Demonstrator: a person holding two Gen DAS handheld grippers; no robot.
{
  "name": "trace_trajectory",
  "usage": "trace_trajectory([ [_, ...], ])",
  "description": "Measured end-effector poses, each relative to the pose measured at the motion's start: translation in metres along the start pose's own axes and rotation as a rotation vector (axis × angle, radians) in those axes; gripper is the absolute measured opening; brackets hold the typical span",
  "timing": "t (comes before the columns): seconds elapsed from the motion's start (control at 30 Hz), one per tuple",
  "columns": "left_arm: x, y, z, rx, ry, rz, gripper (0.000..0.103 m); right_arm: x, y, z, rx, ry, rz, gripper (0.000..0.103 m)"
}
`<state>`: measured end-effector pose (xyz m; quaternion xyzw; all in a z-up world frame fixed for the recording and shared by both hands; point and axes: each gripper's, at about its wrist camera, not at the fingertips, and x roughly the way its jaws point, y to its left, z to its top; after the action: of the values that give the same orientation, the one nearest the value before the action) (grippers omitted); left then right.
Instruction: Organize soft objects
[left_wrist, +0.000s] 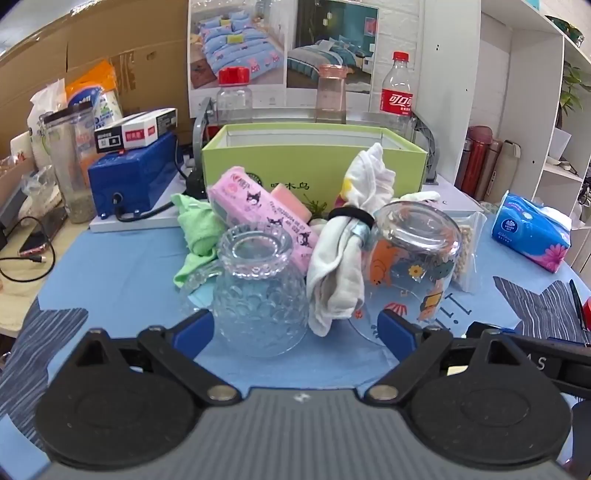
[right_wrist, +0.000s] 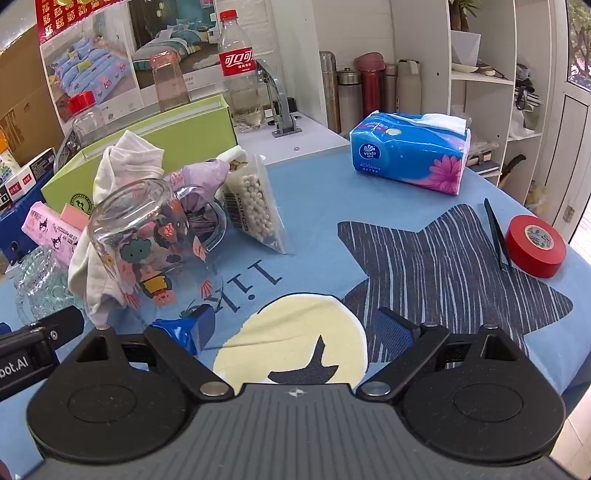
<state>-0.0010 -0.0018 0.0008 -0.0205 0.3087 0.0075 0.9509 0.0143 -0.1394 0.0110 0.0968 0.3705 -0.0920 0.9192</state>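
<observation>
Left gripper (left_wrist: 295, 330) wide open, empty; textured glass (left_wrist: 260, 295) and white cloth (left_wrist: 338, 273) crowd its 12 o'clock, green box (left_wrist: 314, 166) behind. Right gripper (right_wrist: 295, 328) wide open, empty, over bare tablecloth (right_wrist: 424, 206); printed glass (right_wrist: 147, 229) at 10, tissue pack (right_wrist: 410, 151) at 1, red tape (right_wrist: 535, 245) at 2.

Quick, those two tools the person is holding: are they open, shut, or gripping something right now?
Left tool: open, holding nothing; the textured glass cup sits just ahead of it.
Right tool: open, empty, over the blue tablecloth.

Ahead of the left jaws, the white cloth (left_wrist: 338, 273) hides behind the two glasses – its far end unseen. Beyond it the green box (left_wrist: 314, 162) hides its own inside.
</observation>
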Motion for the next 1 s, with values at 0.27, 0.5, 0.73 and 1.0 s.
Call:
trace_trajectory([
  [0.27,0.0025,-0.0006,-0.0006,-0.002,0.013,0.008,0.09,0.0028,-0.0013,0.0004,0.009,-0.002,-0.001,0.08],
  [0.5,0.0029,-0.0001,-0.0005,0.0,0.016,0.001,0.09,0.0013,0.0027,-0.0017,0.007,-0.003,0.012,0.08],
  [0.73,0.0049,0.0014,-0.0014,-0.008,0.022,0.003,0.09,0.0025,0.0045,-0.0021,0.005,0.002,0.011,0.08],
  [1.0,0.0061,0.0022,-0.0019,-0.009,0.026,0.002,0.09,0.0036,0.0051,-0.0023,0.006,0.009,0.015,0.08],
])
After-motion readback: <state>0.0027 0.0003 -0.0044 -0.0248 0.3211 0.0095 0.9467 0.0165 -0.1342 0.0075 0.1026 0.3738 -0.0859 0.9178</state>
